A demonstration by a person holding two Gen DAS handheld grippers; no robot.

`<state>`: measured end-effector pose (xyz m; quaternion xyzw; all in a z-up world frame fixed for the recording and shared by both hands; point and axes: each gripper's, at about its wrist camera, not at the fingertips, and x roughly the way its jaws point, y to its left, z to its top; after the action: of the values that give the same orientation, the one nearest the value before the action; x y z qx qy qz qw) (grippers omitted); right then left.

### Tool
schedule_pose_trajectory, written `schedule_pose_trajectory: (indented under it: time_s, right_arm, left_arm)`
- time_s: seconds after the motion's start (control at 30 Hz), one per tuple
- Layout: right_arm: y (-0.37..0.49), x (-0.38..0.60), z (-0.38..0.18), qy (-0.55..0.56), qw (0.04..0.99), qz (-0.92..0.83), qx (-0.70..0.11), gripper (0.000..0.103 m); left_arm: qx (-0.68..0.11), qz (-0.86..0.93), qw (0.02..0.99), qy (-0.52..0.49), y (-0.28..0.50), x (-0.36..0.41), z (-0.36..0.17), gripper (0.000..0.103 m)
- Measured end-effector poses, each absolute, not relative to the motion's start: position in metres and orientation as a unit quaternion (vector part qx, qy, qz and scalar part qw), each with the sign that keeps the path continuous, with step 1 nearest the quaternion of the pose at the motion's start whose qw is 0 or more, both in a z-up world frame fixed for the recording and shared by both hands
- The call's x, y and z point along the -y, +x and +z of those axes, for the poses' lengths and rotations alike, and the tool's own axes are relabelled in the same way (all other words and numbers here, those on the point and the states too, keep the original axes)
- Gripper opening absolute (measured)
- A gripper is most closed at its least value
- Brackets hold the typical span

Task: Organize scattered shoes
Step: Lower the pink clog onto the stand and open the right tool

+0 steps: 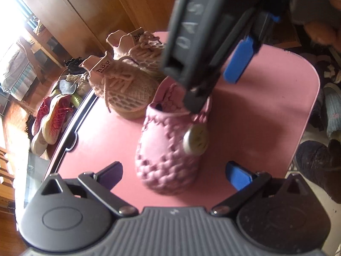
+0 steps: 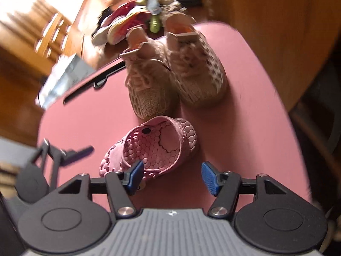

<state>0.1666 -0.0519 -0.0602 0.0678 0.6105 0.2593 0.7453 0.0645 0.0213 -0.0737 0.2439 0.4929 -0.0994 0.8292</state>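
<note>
Between right claw (image 2: 170, 178) pads: only bare worktop (image 2: 245, 111); jaws wide apart, gripping nothing, left pad overlapping edge of pink clog (image 2: 153, 147). Left claw (image 1: 174, 172) also spread wide, empty, clog toe between its fingers. Beyond clog: pair of beige knit sneakers (image 2: 177, 79) side by side. Floor behind: heap of red shoes (image 1: 51, 119).

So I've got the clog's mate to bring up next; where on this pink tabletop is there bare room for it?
The pink tabletop is bare right of the pink perforated rubber clog and along the black-trimmed edge left of it. It is crowded behind, where two beige knit sneakers stand together.
</note>
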Motion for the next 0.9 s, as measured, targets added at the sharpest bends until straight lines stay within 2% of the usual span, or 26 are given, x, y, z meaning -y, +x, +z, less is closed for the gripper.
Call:
schedule_pose_trajectory:
  time_s: [0.23,0.4,0.53,0.57,0.67,0.7,0.73,0.9]
  right_arm:
    - [0.176,0.07,-0.068,0.135,0.739,0.228,-0.619,0.059]
    - [0.17,0.053,-0.082,0.101,0.728,0.248,-0.631,0.054]
    - [0.163,0.039,-0.079,0.043,0.743,0.279,-0.607,0.048]
    - [0.162,0.037,-0.079,0.029,0.745,0.284,-0.603,0.044]
    - [0.159,0.031,-0.075,-0.004,0.749,0.301,-0.59,0.043]
    - [0.157,0.029,-0.074,-0.015,0.749,0.308,-0.586,0.041]
    - [0.155,0.027,-0.073,-0.023,0.749,0.315,-0.583,0.039]
    - [0.143,0.017,-0.067,-0.069,0.747,0.352,-0.56,0.038]
  left_arm:
    - [-0.495,-0.094,0.834,0.226,0.069,-0.025,-0.077,0.103]
    - [-0.491,-0.101,0.837,0.219,0.068,-0.024,-0.079,0.101]
    - [-0.489,-0.096,0.839,0.217,0.066,-0.024,-0.077,0.096]
    - [-0.489,-0.096,0.839,0.219,0.064,-0.024,-0.077,0.096]
    - [-0.493,-0.093,0.836,0.223,0.059,-0.024,-0.075,0.088]
    - [-0.492,-0.093,0.836,0.225,0.056,-0.023,-0.074,0.081]
    - [-0.493,-0.091,0.835,0.227,0.054,-0.023,-0.073,0.079]
    - [-0.498,-0.087,0.832,0.23,0.037,-0.025,-0.072,0.075]
